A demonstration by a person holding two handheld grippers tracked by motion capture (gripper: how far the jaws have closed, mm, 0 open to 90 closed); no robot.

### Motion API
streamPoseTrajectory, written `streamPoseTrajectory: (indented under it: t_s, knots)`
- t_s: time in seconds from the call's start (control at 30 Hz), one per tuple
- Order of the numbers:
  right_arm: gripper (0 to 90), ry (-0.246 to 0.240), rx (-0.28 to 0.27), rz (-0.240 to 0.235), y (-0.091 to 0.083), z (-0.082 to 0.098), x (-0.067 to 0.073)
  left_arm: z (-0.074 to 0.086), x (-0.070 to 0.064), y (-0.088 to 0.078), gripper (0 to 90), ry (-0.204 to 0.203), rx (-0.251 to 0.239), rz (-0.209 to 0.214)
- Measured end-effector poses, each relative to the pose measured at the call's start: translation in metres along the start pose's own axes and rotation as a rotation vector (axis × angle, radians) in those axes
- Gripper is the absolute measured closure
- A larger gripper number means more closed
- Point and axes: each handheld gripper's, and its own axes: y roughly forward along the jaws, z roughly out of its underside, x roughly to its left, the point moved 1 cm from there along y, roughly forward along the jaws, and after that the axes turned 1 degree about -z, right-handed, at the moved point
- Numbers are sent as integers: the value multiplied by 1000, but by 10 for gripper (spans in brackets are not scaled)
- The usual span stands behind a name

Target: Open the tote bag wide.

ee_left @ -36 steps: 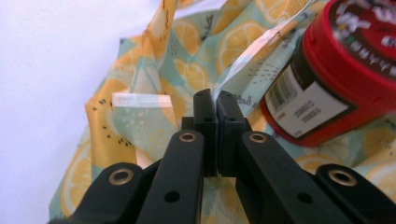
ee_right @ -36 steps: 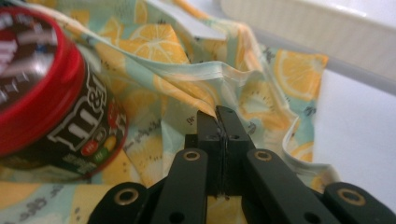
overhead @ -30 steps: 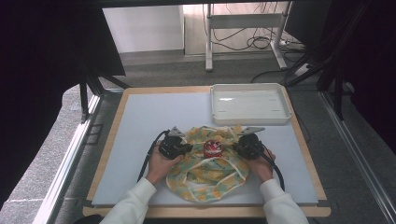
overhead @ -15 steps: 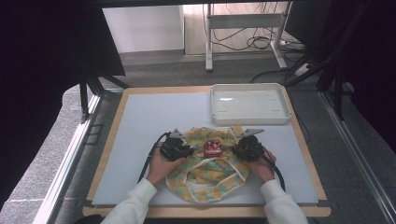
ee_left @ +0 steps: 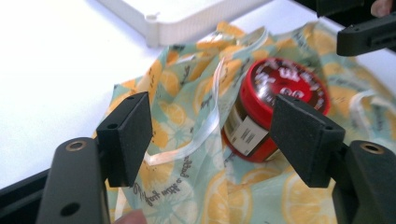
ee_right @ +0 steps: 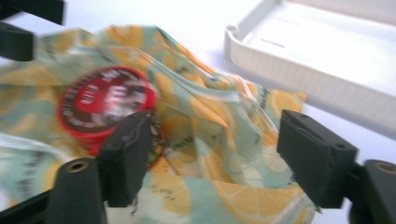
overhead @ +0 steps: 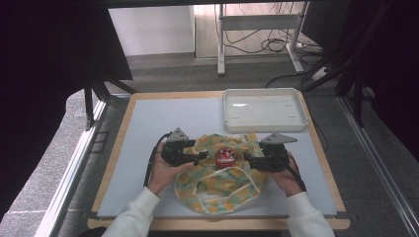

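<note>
Both grippers have lifted off the lemon-print cloth (overhead: 220,185); fingers just spread, nothing held.
The jar (overhead: 225,157) is best kept upright while left gripper (overhead: 200,158) and right gripper (overhead: 249,161) are re-aimed at cloth edges.

The lemon-print bag (overhead: 222,182) looks like thin, soft cloth, matt and creased, with a glossy, translucent ribbon (ee_left: 208,126) across it. The jar (ee_left: 275,116) has a shiny red lid and a paper label. The white tray (overhead: 262,108) is smooth moulded plastic. The table (overhead: 148,123) has a matt pale top and wooden edging.

Grey carpet floor (overhead: 168,69), white wall (overhead: 150,29), metal stand (overhead: 257,34)
</note>
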Motion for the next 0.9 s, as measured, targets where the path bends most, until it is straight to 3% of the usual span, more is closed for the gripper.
streamPoseTrajectory:
  t_s: [0.07,0.13,0.23,0.33,0.47,0.57,0.9]
  knots:
    - [331,-9,-17,-24,-6,-2,2,-2,0,-4,347,3,-14,-3]
    - [416,-20,-32,-40,-13,-5,7,-3,-1,-7,485,14,-16,21]
    - [603,-36,-42,-112,-21,-9,14,-4,-4,-8,693,18,-14,59]
    - [747,-52,-28,-170,-23,-9,23,-4,-8,-5,812,33,11,89]
    - [841,-95,22,-229,-15,-8,37,-4,-13,4,858,67,56,87]
    - [868,-111,58,-251,-7,-5,43,-4,-11,12,862,61,74,87]
    - [892,-116,163,-233,17,12,44,0,2,55,871,28,168,50]
